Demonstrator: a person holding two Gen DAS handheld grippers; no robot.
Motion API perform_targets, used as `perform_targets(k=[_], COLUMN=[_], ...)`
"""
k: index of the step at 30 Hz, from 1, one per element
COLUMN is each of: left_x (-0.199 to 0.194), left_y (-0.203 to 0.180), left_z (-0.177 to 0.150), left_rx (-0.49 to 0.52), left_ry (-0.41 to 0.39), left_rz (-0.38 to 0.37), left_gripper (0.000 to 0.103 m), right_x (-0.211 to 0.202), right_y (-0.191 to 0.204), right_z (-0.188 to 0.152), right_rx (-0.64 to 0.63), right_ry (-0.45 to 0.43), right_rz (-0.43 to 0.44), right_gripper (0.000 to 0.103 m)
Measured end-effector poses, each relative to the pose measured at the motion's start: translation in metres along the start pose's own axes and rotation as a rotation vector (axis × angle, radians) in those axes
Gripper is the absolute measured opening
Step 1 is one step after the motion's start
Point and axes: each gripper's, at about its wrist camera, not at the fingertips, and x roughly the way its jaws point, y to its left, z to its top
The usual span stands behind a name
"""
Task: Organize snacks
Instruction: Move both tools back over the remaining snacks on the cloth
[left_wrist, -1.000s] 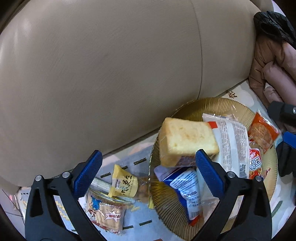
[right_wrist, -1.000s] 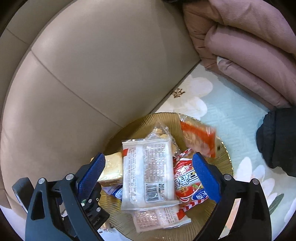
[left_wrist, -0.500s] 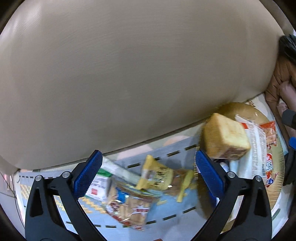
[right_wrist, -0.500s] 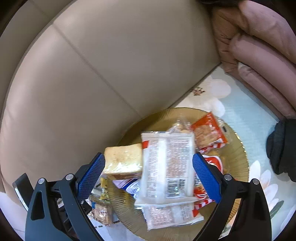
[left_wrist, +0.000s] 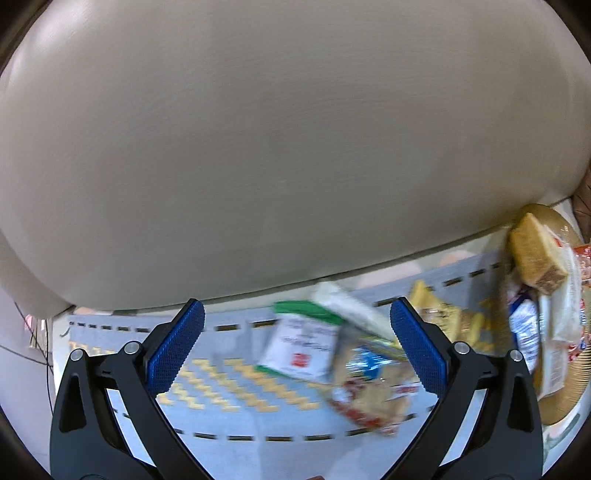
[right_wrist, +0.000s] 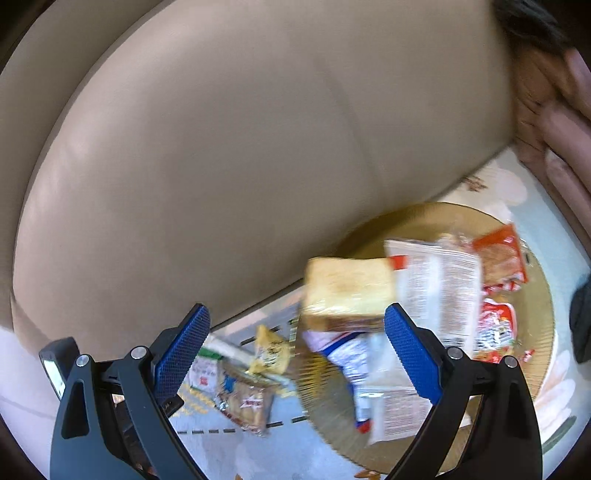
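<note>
- Beige leather sofa cushion (left_wrist: 280, 147) fills the whole background in both views, with a patterned tablecloth (left_wrist: 229, 391) over the desk right up against it (pale blue with yellow zigzags and dashed lines on one side, white flowers on the other).
- Left gripper (left_wrist: 295, 350) hangs over the zigzag part of the cloth, jaws spread wide with nothing between the blue pads.
- Just ahead of it, off to its right, is a loose bunch of snacks lying on the cloth: a white packet with a green edge (left_wrist: 306, 343), a cracker pack with red and blue print (left_wrist: 373, 391) partly overlapping it, and a yellow wrapper (left_wrist: 439, 314) a bit further back. It's all pretty motion-blurred, so I can't read any labels.
- Right gripper (right_wrist: 295, 354) is also wide open and holding nothing. Its view looks across the near rim of a gold ribbed plate (right_wrist: 532, 295).
- Plate is already loaded: a wrapped slice of toast (right_wrist: 347, 291) on the left edge, a big white packet with printed text (right_wrist: 436, 280) next to it, an orange packet (right_wrist: 502, 254) behind, a red-and-white one (right_wrist: 495, 328) to the right, and a blue-and-white packet (right_wrist: 351, 362) underneath near the front.
- Same three loose snacks show left of the plate in the right wrist view, still on the cloth and not on the plate.
- Pink puffy jacket (right_wrist: 561, 122) sits at the far right against the sofa, with something dark (right_wrist: 581, 317) lying at the right edge of the cloth.
</note>
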Motion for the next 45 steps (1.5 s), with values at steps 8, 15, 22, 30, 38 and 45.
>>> perform_targets(k=[8,15,22,30,38,45], left_x=[0.028,0.062,0.071,0.081,0.094,0.110], left_y=[0.057,0.089,0.115,0.126,0.120,0.112], left_z=[-0.019,-0.037,-0.050,-0.053,-0.056,-0.061], left_rx=[-0.126,-0.194,-0.250,-0.267,-0.262,-0.254], left_ry=[0.057,0.130,0.139,0.156,0.173,0.193], left_rz=[0.013,-0.004,-0.028,-0.036,-0.038,-0.057], left_gripper=[0.100,0.100,0.100,0.100,0.100,0.100], right_x=[0.018,0.041,0.064,0.080,0.101,0.127], right_y=[0.041,0.072,0.103,0.112,0.107,0.108], right_z=[-0.014,-0.035,-0.061,-0.074,-0.083,-0.097], right_rx=[-0.120,-0.215,-0.330,-0.361,-0.324,-0.306], right_ry=[0.057,0.136,0.216,0.270,0.331,0.386], right_rz=[0.001,-0.014,-0.034,-0.054,-0.028,-0.023], right_gripper=[0.095,0.095,0.095,0.096,0.096,0.097])
